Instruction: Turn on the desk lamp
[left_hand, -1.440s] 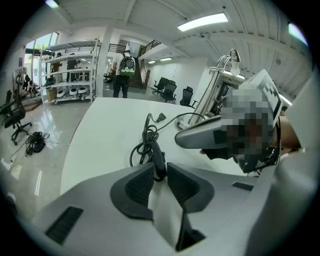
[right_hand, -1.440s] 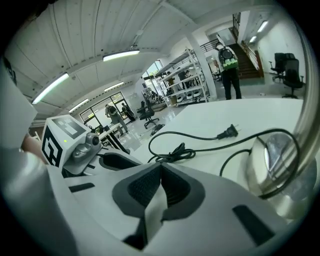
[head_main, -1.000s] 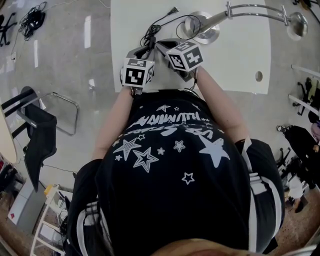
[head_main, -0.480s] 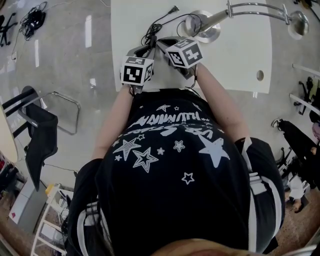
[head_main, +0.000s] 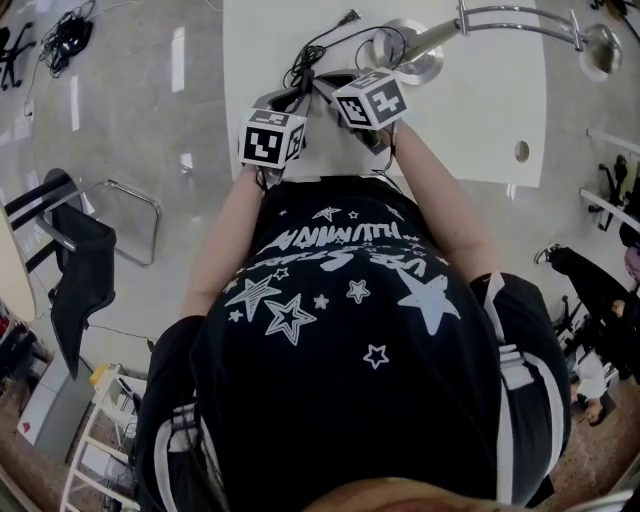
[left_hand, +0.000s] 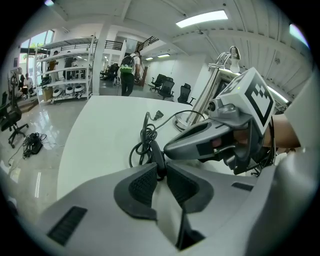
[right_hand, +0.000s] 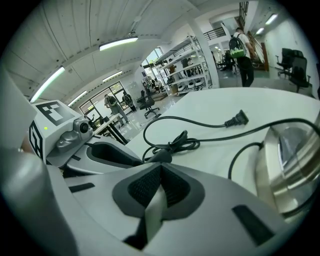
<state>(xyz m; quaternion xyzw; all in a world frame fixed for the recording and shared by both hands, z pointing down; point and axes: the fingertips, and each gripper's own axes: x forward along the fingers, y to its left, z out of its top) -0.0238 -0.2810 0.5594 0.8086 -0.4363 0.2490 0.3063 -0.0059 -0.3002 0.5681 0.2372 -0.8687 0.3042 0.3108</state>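
The desk lamp stands on the white table (head_main: 470, 120), with its round chrome base (head_main: 405, 55) and bent arm running right to the head (head_main: 597, 50). Its black cord coils in front of the base, and the plug (right_hand: 239, 119) lies loose on the table. A black inline switch (left_hand: 158, 159) sits on the cord. My left gripper (left_hand: 161, 167) is closed round that switch. My right gripper (right_hand: 159, 171) is shut with nothing between its pads, its tip right against the same switch (right_hand: 161, 157). Both meet at the table's near edge (head_main: 308, 92).
The lamp base (right_hand: 290, 165) rises close on the right gripper's right. A grommet hole (head_main: 521, 151) is in the table at right. A black chair (head_main: 75, 270) and floor cables (head_main: 62, 38) lie left of the table. People and shelves stand far behind.
Both grippers have edged slightly forward over the table toward the cord. The lamp and cord have not moved.
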